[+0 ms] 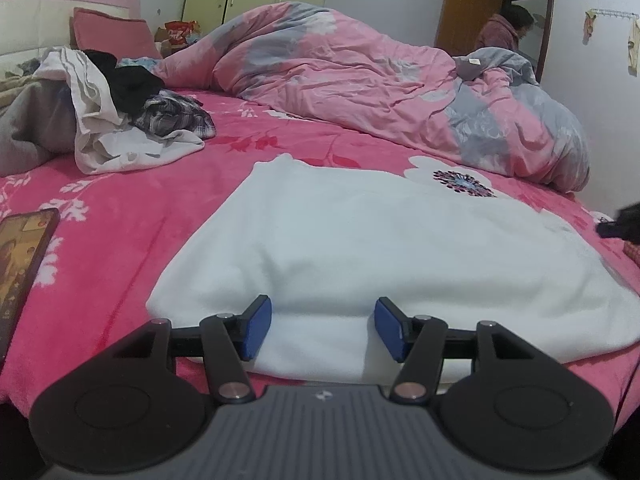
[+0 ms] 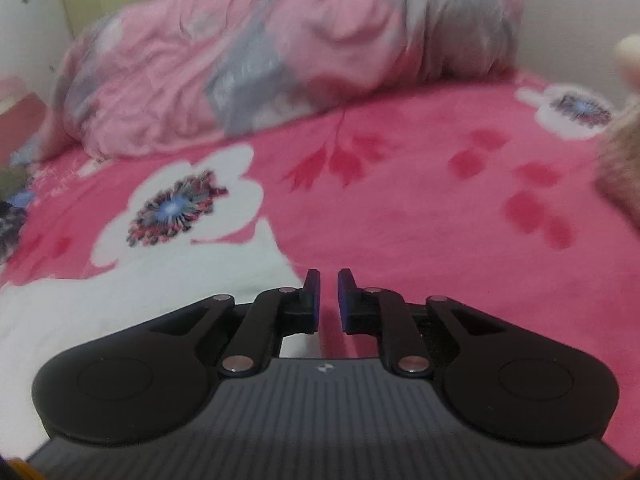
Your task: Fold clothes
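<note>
A white garment (image 1: 360, 248) lies folded and flat on the pink flowered bed cover (image 1: 120, 240), its near edge between the fingers of the left tongs (image 1: 323, 330), which stand apart with nothing pinched. The right tongs (image 2: 329, 300) are nearly together and empty, over the bare cover just right of the garment's corner. A rumpled quilt (image 1: 360, 80) lies behind, a clothes pile (image 1: 112, 112) far left, a phone (image 1: 20, 264) at the left edge.

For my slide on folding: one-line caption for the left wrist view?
Left claw, jaws apart, at the near edge of a white garment spread on a pink floral bedspread.
</note>
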A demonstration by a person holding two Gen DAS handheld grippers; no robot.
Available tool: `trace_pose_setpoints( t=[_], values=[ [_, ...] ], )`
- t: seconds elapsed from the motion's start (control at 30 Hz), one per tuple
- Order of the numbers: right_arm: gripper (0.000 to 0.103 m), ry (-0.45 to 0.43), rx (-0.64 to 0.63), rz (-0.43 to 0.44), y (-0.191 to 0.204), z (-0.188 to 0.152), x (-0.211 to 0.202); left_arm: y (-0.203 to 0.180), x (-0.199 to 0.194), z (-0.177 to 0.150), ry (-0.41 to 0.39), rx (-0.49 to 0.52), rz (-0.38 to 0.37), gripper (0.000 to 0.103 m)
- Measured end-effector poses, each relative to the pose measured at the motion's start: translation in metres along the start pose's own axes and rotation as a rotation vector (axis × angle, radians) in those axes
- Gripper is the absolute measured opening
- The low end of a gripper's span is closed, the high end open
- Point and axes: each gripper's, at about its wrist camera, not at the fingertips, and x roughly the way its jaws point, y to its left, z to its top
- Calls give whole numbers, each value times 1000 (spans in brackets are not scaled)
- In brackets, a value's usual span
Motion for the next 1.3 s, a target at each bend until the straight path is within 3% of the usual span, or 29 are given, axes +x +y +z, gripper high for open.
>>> trace_pose_setpoints(
  t=[0.1, 0.17, 0.2, 0.3, 0.43, 0.57, 0.67, 0.73, 0.87, 1.1, 1.13, 1.2, 1.3],
  values=[
    [10, 17, 34, 210, -8, -26, -43, 0, 1, 1, 2, -2, -3, 63],
    [13, 63, 31, 305, -8, -50, -57, -1, 0, 1, 4, -9, -1, 63],
    [13, 81, 25, 306, -10, -61, -61, -1, 0, 2, 6, -13, -1, 63],
    [10, 87, 3, 129, -25, -93, -72, 0, 0, 3, 16, -21, -3, 63],
    [14, -3, 19, -9, -29, -98, -109, 0, 0, 4, 20, -35, -4, 63],
    [14, -62, -123, 130, 11, -103, -119, -1, -1, 4, 20, -45, 4, 63],
    [15, -33, -231, 233, 39, -116, -106, 0, -3, 4, 20, -49, 14, 63],
    [15, 22, -275, 210, 47, -126, -99, 1, -8, 3, 12, -49, 32, 63],
    [15, 36, -282, 175, 41, -134, -120, 5, -23, 7, -33, -42, 43, 61],
    [16, -59, -218, 259, 59, -128, -124, -27, 7, 27, -24, 48, -80, 41],
    [16, -57, -224, 263, 64, -129, -116, -26, 13, 28, -22, 44, -77, 38],
    [16, -27, -239, 247, 67, -131, -97, -12, 25, 31, -22, 3, -47, 17],
    [14, -10, -231, 229, 65, -136, -87, 10, 42, 38, -20, -59, 5, 14]
  ],
)
